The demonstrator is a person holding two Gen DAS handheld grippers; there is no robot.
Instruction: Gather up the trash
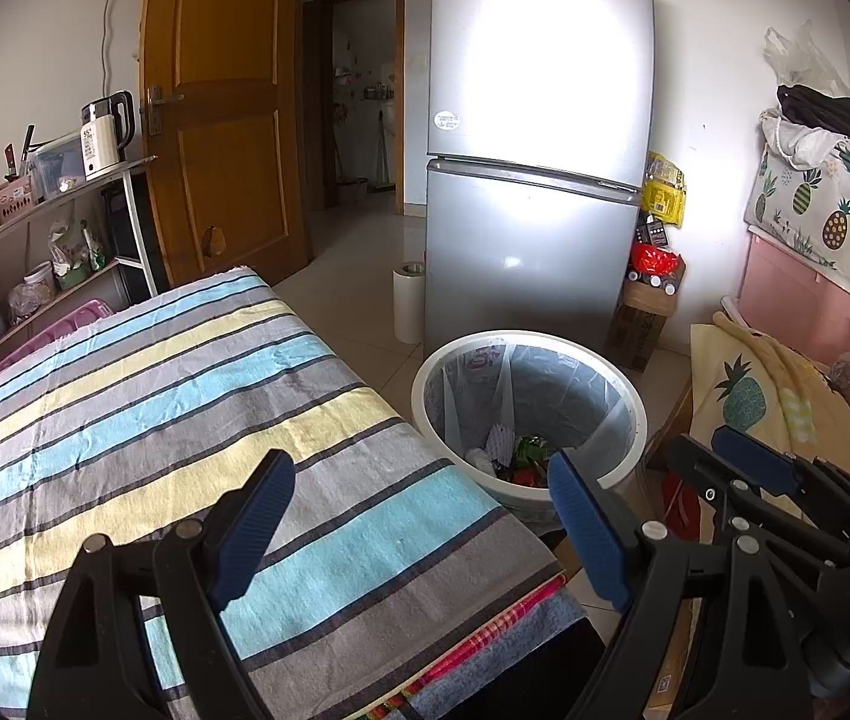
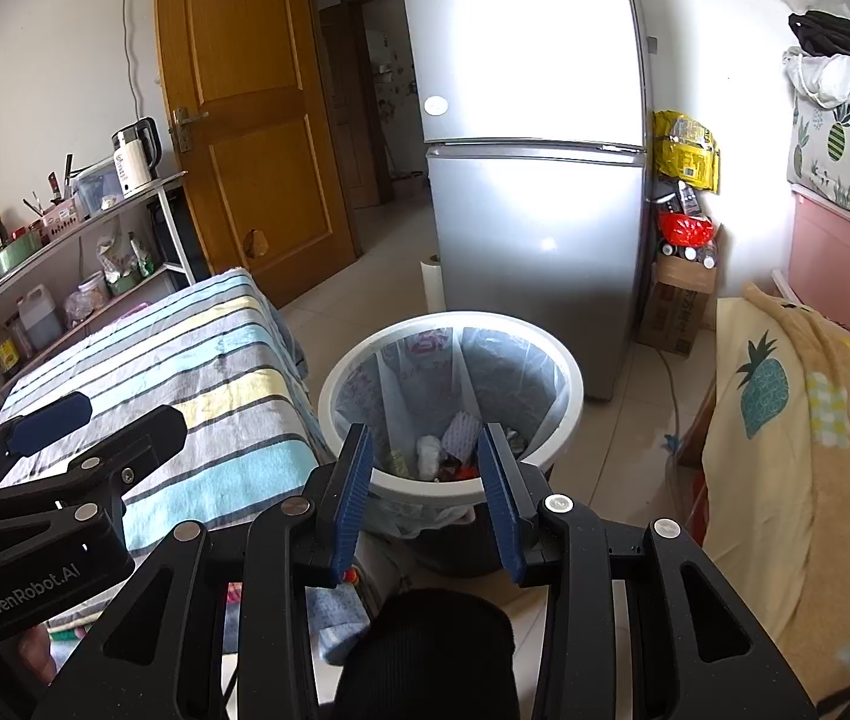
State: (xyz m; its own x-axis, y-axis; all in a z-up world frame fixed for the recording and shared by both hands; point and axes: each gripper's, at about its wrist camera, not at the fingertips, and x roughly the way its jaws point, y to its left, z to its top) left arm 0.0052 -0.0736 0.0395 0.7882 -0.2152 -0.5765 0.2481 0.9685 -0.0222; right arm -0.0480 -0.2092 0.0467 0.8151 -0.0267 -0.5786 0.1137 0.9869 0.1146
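Observation:
A white trash bin (image 1: 625, 387) with a clear liner stands on the floor beside the table; it also shows in the right wrist view (image 2: 571, 381). Crumpled trash (image 1: 514, 453) lies at its bottom, seen too in the right wrist view (image 2: 445, 447). My left gripper (image 1: 422, 504) is open and empty over the table's near right corner. My right gripper (image 2: 425, 468) is open and empty, held just above the bin's near rim. The right gripper also shows at the right edge of the left wrist view (image 1: 748, 462), and the left gripper at the left of the right wrist view (image 2: 53, 420).
The table wears a striped cloth (image 1: 155, 420). A silver fridge (image 1: 538, 180) stands behind the bin, with a paper roll (image 1: 408, 303) at its foot. A shelf with a kettle (image 1: 104, 135) lines the left wall. A pineapple-print blanket (image 2: 784, 420) lies to the right.

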